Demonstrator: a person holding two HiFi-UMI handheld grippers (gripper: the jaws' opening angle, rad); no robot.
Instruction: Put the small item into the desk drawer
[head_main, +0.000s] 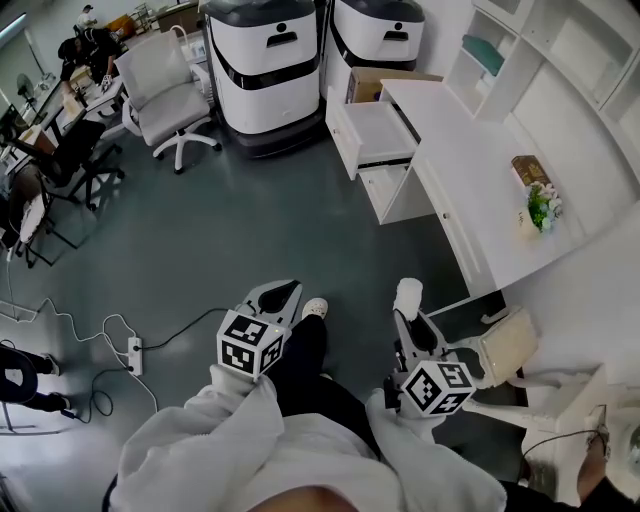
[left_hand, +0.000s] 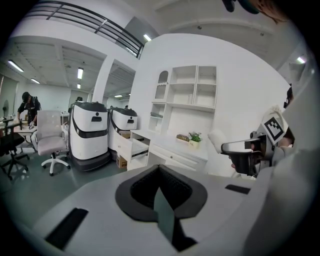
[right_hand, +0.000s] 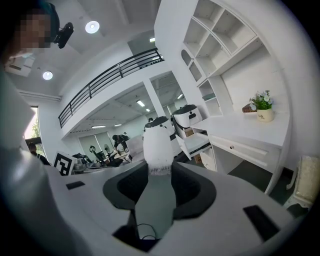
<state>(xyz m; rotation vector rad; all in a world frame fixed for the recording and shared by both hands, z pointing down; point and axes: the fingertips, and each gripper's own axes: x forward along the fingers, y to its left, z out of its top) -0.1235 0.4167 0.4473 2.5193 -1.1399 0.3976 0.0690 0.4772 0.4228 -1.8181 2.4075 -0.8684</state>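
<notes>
Right gripper (right_hand: 158, 172) fingers pinch a small white item (right_hand: 158, 145); left gripper (left_hand: 159, 169) fingers are pressed together.

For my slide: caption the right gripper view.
Right gripper holding a small white item, facing the white desk with its drawer open.

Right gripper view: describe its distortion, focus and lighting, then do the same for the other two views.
Right gripper view: strong fisheye inside a dark round border, the shelves bowed; the white item between the jaws is soft, too near the lens; ceiling lamps glare. Left gripper view: same fisheye and border, jaws blurred, background sharp. Head view: edges bend, light even, shadows faint.
</notes>
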